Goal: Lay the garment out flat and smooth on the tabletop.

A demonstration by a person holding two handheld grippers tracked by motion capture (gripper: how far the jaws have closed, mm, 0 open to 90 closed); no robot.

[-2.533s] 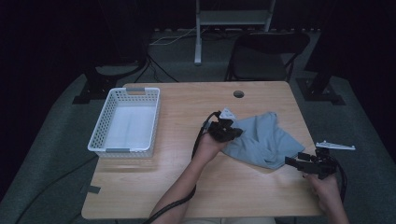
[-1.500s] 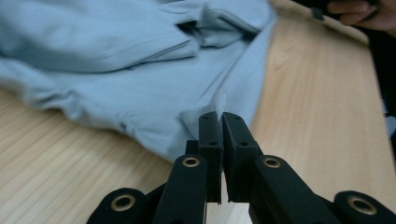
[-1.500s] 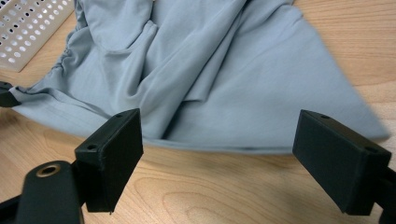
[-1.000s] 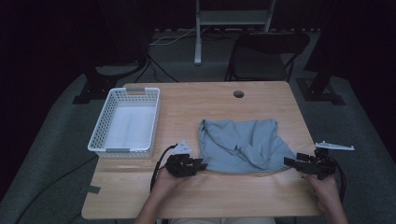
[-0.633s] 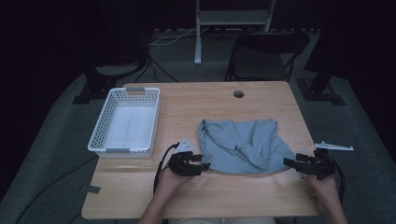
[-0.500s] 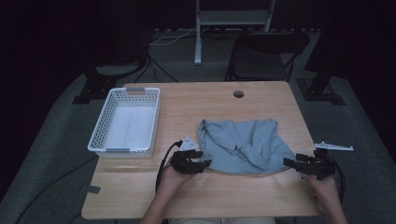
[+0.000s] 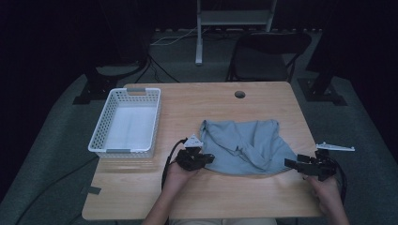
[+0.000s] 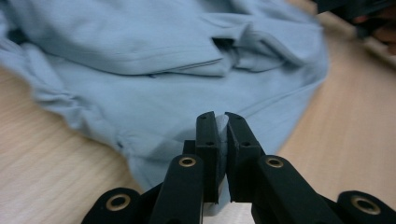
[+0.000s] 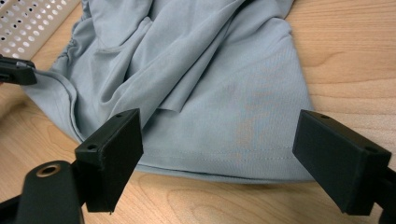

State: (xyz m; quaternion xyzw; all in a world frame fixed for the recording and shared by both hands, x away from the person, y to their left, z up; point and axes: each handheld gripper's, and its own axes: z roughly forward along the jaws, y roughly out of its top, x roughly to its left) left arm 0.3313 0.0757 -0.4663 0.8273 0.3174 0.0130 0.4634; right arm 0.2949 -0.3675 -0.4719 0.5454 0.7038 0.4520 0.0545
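Wooden table, dim room; dark chair behind. Blue shirt crumpled right of centre. White basket at left. Left gripper just closed, pinching the shirt's hem. Right gripper spread wide, holding nothing.

Bare wooden table lies open behind the blue shirt and along the near edge between the 2 hands. The white basket blocks the left side, standing well apart from the shirt with a clear lane between. A small round hole, seemingly a grommet, sits near the far edge.
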